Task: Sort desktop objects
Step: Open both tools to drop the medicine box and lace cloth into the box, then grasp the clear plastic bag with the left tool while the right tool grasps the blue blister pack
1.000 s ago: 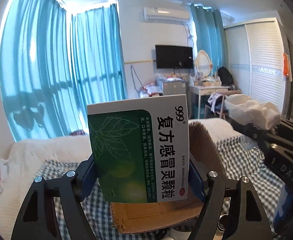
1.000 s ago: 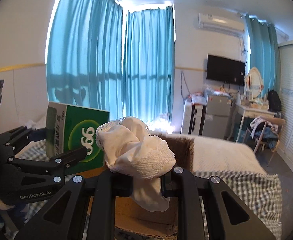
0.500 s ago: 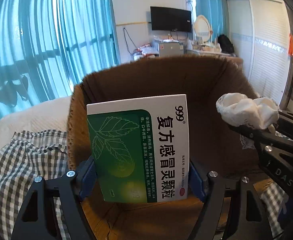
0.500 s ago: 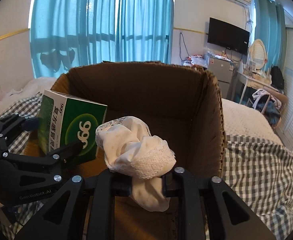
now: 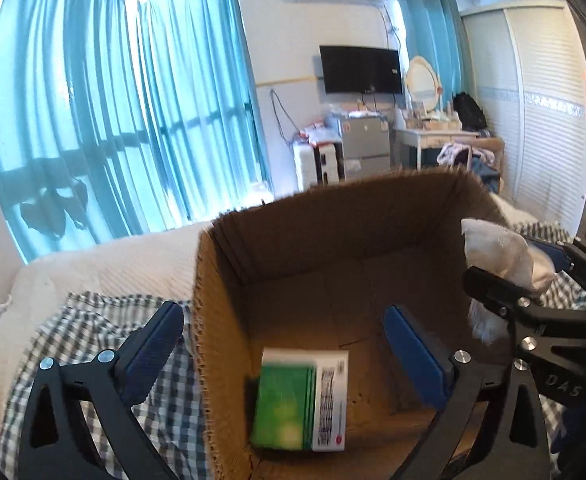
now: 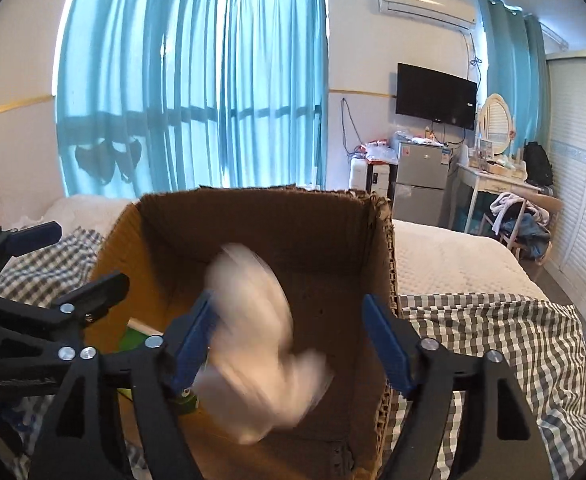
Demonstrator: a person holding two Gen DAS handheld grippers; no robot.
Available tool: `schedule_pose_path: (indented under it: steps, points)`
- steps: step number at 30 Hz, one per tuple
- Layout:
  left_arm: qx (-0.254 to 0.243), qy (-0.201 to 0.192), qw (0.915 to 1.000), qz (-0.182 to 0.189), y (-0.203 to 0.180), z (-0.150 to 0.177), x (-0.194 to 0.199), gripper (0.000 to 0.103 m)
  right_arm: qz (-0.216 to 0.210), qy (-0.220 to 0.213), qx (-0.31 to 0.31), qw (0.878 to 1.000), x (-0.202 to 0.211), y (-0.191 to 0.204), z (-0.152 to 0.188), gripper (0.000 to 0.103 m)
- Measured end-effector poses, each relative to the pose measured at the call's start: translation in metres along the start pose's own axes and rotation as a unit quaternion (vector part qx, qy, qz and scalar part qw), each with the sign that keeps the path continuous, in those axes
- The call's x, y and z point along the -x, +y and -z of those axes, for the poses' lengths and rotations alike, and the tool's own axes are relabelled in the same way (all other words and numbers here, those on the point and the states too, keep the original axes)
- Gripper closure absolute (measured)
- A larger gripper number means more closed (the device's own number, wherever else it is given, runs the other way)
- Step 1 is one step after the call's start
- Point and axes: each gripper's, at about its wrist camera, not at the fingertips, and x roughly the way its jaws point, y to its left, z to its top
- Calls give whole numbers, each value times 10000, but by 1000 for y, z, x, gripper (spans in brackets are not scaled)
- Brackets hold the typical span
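**Both grippers let go over the cardboard box**

The cardboard box (image 5: 221, 280) sits on the checked cloth (image 6: 493, 340). Both grippers tilt down into it.

The left gripper (image 5: 289, 344) has just spread wide; the green medicine box (image 5: 301, 400), clamped a moment ago, lies blurred at six o'clock.

The right gripper (image 6: 293, 344) has just opened too; the white cloth (image 6: 261, 328) is a blur between the pads, near the left one.

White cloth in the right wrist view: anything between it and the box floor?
Nothing visible. The white cloth is blurred between the open right gripper pads, over bare cardboard box floor; the green medicine box lies left.
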Motion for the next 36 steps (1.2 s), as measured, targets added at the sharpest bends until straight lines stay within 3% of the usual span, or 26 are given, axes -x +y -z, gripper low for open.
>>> schedule_pose_path:
  steps: [9, 14, 18, 21, 24, 28, 33, 36]
  points:
    - [57, -399, 9991, -129, 10, -18, 36, 0, 13, -279, -245, 9993, 43, -3, -12, 9]
    - [212, -1118, 9930, -311, 16, -16, 71, 0, 176, -511, -232, 9983, 77, -3, -14, 5]
    - [127, -1321, 9904, -375, 20, -12, 95, 0, 181, -629, -309, 9974, 101, -5, -14, 1]
    - [192, -1349, 9902, -314, 24, -13, 106, 0, 420, -777, -249, 9958, 121, -2, -12, 0]
    - [275, -1376, 9899, -210, 26, -10, 118, 0, 366, -897, -140, 9952, 139, 3, -3, 0]
    - [317, -1146, 9928, -172, 23, 3, 122, 0, 181, -965, -27, 9952, 156, 6, 13, 0]
    - [338, -575, 9978, 57, 22, 21, 117, 0, -57, -1009, -425, 9940, 167, -1, 27, 0]
    - [202, -606, 9978, -152, 17, 34, 125, 0, 41, -855, -346, 9957, 169, 2, 34, 0]
